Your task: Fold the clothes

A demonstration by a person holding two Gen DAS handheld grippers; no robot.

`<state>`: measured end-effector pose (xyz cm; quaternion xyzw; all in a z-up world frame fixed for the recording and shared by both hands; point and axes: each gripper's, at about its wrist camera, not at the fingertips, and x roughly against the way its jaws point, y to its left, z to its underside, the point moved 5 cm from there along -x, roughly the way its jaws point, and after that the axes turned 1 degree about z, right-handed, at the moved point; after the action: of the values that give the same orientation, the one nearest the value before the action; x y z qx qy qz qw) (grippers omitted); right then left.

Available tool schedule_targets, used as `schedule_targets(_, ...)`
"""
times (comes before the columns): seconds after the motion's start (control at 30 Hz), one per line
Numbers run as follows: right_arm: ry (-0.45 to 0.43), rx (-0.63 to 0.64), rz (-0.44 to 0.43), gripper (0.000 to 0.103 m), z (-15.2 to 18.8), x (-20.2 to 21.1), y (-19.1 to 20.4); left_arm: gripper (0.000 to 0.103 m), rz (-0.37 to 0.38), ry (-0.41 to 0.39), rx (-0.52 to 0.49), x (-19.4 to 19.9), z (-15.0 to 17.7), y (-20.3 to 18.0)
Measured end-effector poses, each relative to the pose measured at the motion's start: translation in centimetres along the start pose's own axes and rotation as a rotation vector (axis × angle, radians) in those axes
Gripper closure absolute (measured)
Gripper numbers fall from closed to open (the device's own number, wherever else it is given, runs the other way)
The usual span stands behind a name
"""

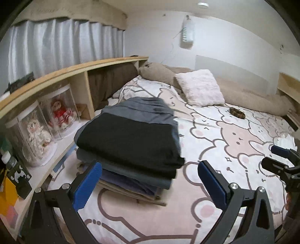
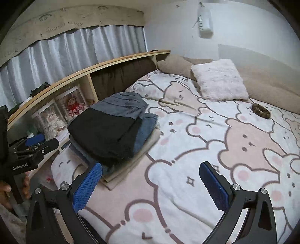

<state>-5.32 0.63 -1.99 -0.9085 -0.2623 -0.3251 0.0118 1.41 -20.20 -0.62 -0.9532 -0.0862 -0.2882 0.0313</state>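
Hovering open, both tongs; folded stack bottom layers hidden

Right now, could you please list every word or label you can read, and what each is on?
"GOOD LUCK" on the valance above the curtain.
"GenRobot.AI" on the left tool.
Vertical print on the white wall unit: too blurred to read.
Valance writing in the left view: too faint.

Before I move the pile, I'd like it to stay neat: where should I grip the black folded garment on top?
Probably at the black folded garment's near rounded fold edge, coming from the camera side with one jaw above and one below. That edge overhangs the stack of folded clothes. Both the left gripper and right gripper are open.
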Motion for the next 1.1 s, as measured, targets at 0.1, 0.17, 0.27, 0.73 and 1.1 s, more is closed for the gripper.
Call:
schedule_targets(0.1,0.003,0.005,0.057,0.0,1.2,1.4,-1.5,0.0,0.012,-0.026,-0.01,1.1,0.3,-1.9)
schedule_targets(0.17,0.004,0.004,0.077,0.0,1.9,2.3,-2.3,0.0,0.025,-0.037,0.005,1.9,0.6,-3.0)
schedule_targets(0.27,-0.015,-0.018,0.099,0.0,2.7,3.9,-3.6,0.0,0.024,-0.046,0.043,3.1,0.9,-4.2)
schedule_targets(0.73,-0.085,-0.032,0.204,0.0,4.2,9.9,-5.7,0.0,0.04,-0.033,0.054,5.1,3.3,-6.2)
schedule_targets(1.1,-0.099,-0.042,0.248,0.0,4.6,11.7,-6.4,0.0,0.025,-0.032,0.013,5.5,4.5,-6.7)
